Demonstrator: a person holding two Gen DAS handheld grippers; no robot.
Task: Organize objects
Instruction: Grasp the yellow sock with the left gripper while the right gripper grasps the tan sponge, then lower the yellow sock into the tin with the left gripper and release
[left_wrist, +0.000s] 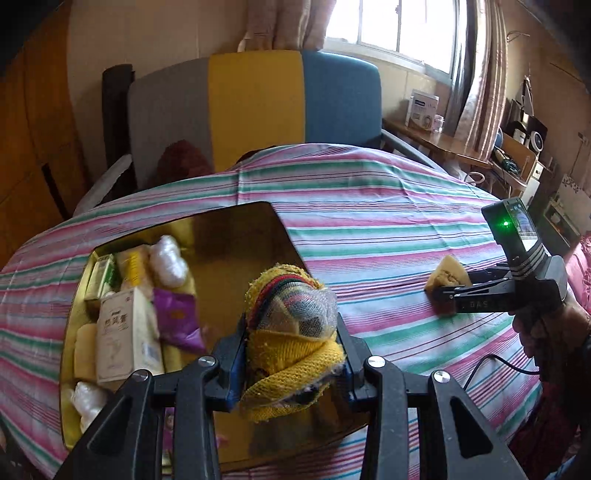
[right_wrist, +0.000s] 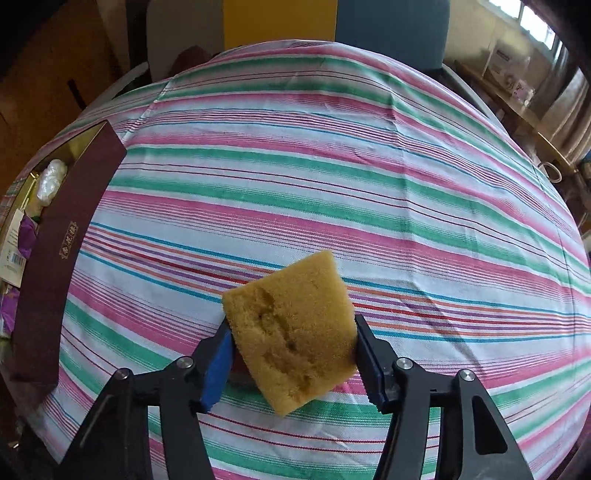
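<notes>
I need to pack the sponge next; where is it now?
The sponge sits between the right hand-held gripper's fingers on the striped cloth, right of the box.

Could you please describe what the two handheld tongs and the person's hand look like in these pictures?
Both tongs, left and right, are black plastic linkages with silver pivot bolts and blue finger pads. Seen from the left wrist view, the right unit carries a black camera block with a green light, pale lettering on its side, and a black cable. The hand grips its handle; its sleeve is unclear.

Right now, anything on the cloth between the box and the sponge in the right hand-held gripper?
No. In the right wrist view only bare striped tablecloth lies between the box and the sponge; the left wrist view agrees.
</notes>
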